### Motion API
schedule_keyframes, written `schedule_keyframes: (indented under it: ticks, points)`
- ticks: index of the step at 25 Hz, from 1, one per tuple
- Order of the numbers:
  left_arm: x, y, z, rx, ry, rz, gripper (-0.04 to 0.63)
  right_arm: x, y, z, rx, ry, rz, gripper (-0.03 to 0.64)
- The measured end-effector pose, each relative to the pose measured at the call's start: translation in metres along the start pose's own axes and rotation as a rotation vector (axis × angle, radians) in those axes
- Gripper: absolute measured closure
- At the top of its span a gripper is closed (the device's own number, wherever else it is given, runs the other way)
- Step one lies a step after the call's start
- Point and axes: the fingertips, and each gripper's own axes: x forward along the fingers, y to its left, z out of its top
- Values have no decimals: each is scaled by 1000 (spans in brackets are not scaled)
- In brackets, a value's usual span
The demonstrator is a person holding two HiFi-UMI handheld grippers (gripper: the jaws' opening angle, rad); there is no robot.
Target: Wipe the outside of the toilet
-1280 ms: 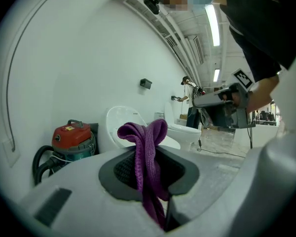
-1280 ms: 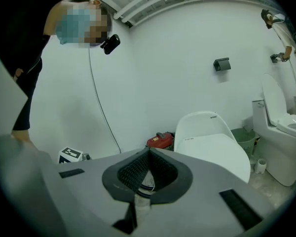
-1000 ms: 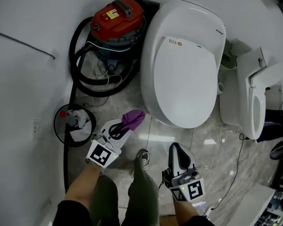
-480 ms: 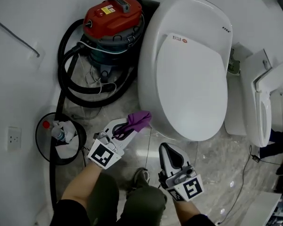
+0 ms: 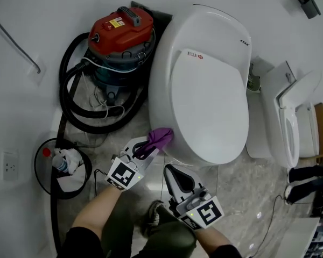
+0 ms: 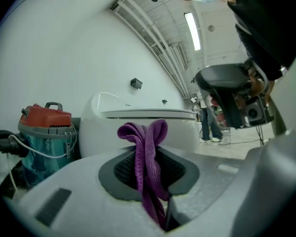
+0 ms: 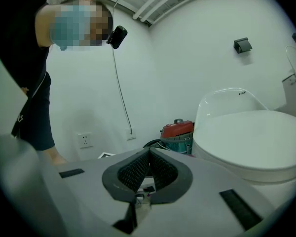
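Tiled floor [image 5: 242,190], grey marble pattern, white wall behind. Far left edge of floor, by the wall: round black waste bin [image 5: 46,181] with litter in it. Next, toward the back-left corner: red-topped vacuum cleaner [image 5: 120,34], black hose [image 5: 64,98] looped round it, parked close against the toilet's flank.

Left gripper [image 5: 149,145]: jaws clamped on a purple cloth [image 5: 161,137], with a bunched wad standing proud of the tips. This is likely so that fabric, not plastic, meets the porcelain. Cloth sits at the lower front-left wall of the toilet [image 5: 204,90]; touching or just short, cannot tell. Lid down. Wipe looks about to start here.

Right gripper [image 5: 173,172]: jaws pressed together, nothing between them, held low beside the left, apart from the bowl. Probably idle.

Far right: second white toilet [image 5: 285,128].
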Motion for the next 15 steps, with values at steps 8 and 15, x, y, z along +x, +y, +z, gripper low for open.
schedule_keyframes:
  ticks: [8, 15]
  points:
    - [34, 53, -17, -39, 41, 61, 526, -9, 12, -3, -4, 1, 34, 617]
    - [54, 112, -22, -2, 90, 141, 523, -14, 11, -7, 36, -10, 40, 617]
